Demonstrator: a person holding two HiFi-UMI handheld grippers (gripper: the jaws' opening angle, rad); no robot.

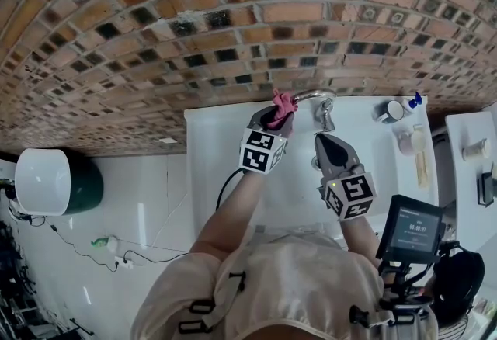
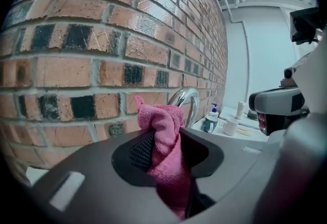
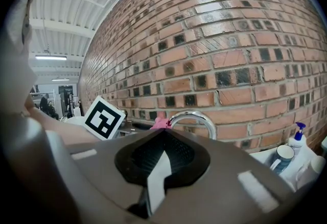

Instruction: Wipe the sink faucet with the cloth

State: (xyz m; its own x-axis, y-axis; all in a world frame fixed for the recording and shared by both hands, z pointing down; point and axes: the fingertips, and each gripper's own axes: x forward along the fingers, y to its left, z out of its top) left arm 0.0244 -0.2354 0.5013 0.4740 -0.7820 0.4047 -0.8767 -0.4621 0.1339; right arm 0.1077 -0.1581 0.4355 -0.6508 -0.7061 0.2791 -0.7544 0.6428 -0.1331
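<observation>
While the pink cloth is already pinched in the left hand-held gripper and sits up at the left end of the faucet, the wiping itself looks barely begun or only just under way. Whether the cloth actually touches the metal cannot be told from any view. By my reading, the whole arch, the spout and the base are still left to rub. The right hand-held gripper hangs just in front of the faucet with its jaws pressed together on nothing.

The cloth is a soft, fuzzy fabric, bunched into thick folds that stick out above the dark, finely dotted pads. The faucet is a polished metal tube bent into a smooth arch, bright enough to mirror its surroundings. Behind it stands a brick wall of red and dark blocks with a slight sheen, and below lies a smooth white surface.
</observation>
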